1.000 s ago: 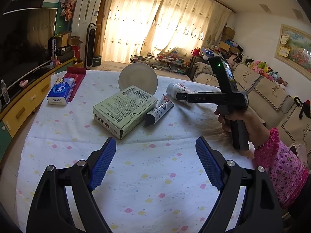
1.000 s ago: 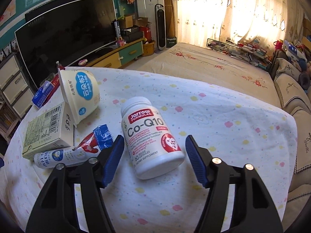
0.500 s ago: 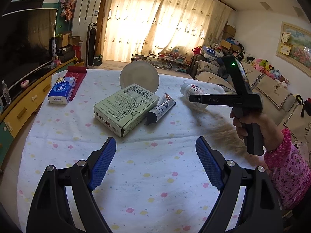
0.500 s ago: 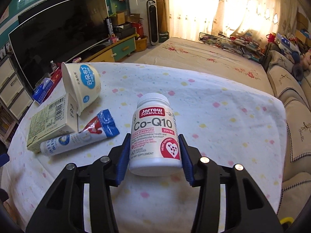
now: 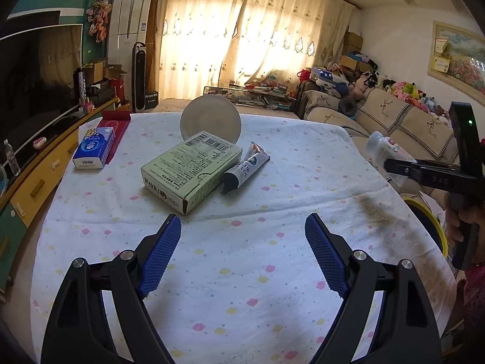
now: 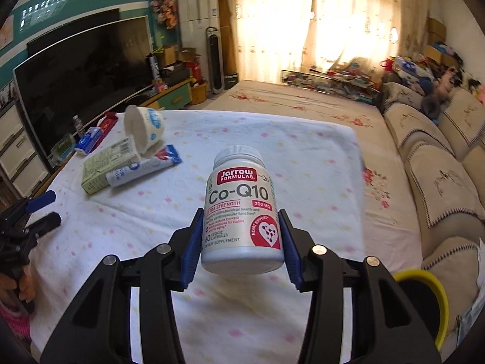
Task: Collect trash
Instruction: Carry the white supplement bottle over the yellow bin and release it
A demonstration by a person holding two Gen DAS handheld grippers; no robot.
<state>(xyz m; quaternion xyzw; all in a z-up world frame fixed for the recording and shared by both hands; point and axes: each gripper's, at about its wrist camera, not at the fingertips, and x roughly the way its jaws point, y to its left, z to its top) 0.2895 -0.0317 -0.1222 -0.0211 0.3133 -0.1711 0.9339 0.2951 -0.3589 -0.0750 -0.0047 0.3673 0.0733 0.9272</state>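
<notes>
White tablecloth (image 5: 242,273) with pastel dots under everything, yellow-rimmed bin (image 6: 424,279) just off its edge, low and right of the right gripper (image 6: 241,239). Clamped snug on a white supplement bottle (image 6: 242,212), blue pads pressing both sides, bottle clear of the cloth, cap pointing away from the fingers, long axis running straight out along them. So bin sits close beside the load, probably a short swing right and down, then let go. Left gripper (image 5: 242,254) hanging wide apart over bare cloth, nothing in it, nearer the leftover pile: pale green carton (image 5: 191,170), toothpaste tube (image 5: 245,168), tipped pudding cup (image 6: 144,130). Blue tissue pack (image 5: 94,148) off near the far-left edge. Readable: "Jarrow Formulas", "Co-Q10", "200 MG", "Extra Strength", "Heart Support" on the bottle, "Vinda" on the tissues.
</notes>
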